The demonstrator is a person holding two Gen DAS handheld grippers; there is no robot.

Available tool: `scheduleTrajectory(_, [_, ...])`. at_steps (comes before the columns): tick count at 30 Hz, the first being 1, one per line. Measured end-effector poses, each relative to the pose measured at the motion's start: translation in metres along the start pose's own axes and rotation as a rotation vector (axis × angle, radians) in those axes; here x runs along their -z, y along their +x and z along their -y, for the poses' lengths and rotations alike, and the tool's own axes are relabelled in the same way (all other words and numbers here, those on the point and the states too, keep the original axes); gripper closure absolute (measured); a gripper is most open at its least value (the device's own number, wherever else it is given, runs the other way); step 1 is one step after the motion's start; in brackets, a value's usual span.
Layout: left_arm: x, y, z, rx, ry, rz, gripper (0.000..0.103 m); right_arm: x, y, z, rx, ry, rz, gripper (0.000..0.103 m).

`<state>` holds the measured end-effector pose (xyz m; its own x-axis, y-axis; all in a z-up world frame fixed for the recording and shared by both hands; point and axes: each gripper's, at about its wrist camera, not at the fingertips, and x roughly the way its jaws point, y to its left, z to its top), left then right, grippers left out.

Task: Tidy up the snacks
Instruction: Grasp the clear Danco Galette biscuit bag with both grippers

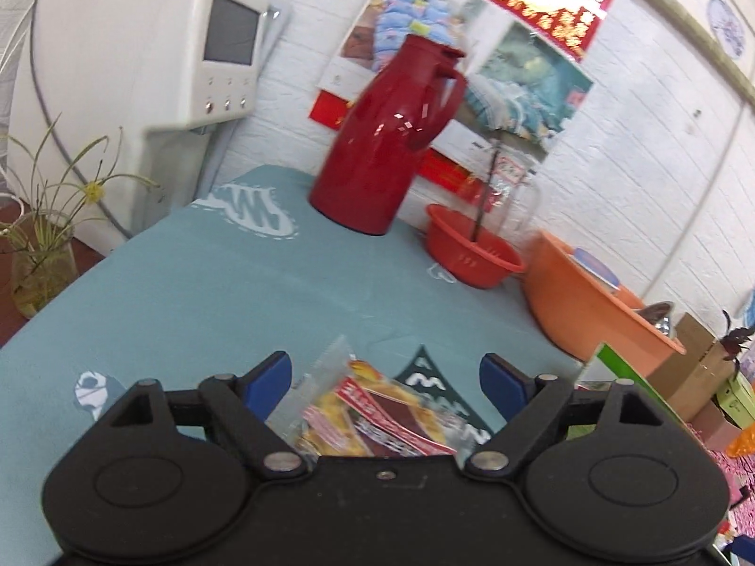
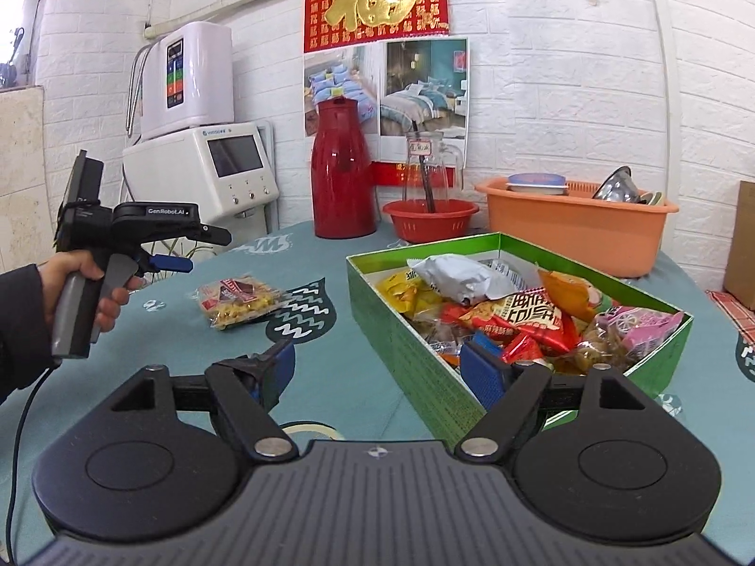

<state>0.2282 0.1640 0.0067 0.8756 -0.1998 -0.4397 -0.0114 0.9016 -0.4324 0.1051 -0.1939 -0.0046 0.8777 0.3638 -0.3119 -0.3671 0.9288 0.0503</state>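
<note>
The clear packet of yellow snacks with a red label (image 2: 240,301) is lying on the teal-clothed surface (image 2: 155,330), left of the green cardboard box (image 2: 415,377) filled with wrapped snacks. The left claw (image 1: 384,379) is hovering spread just over that packet, pinching nothing. The right claw (image 2: 377,370) is standing wide and empty astride the box's near wall.

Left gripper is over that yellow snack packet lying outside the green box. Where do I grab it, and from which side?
Pinch the snack packet across its short width near the middle, coming down from above. It lies flat on the tablecloth, so a level approach would probably just push it. The left gripper stands open above it already; the green box waits to its right.
</note>
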Motion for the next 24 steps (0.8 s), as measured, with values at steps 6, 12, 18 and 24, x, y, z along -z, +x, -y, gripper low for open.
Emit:
scheduleTrajectory(6, [0.004, 0.027, -0.013, -0.02, -0.002, -0.077, 0.015, 0.0, 0.01, -0.007, -0.022, 0.007, -0.023, 0.0])
scheduleTrajectory(12, [0.019, 0.026, -0.011, 0.062, -0.003, -0.16, 0.073, 0.0, 0.015, -0.014, -0.048, 0.01, -0.035, 0.0])
scheduleTrajectory(18, [0.057, 0.004, 0.033, 0.191, 0.112, -0.246, 0.082, 0.004, 0.013, -0.024, -0.107, 0.019, -0.047, 0.0])
scheduleTrajectory(24, [0.099, -0.025, 0.067, 0.339, 0.163, -0.338, 0.082, 0.009, 0.0, -0.024, -0.116, 0.02, -0.05, 0.0])
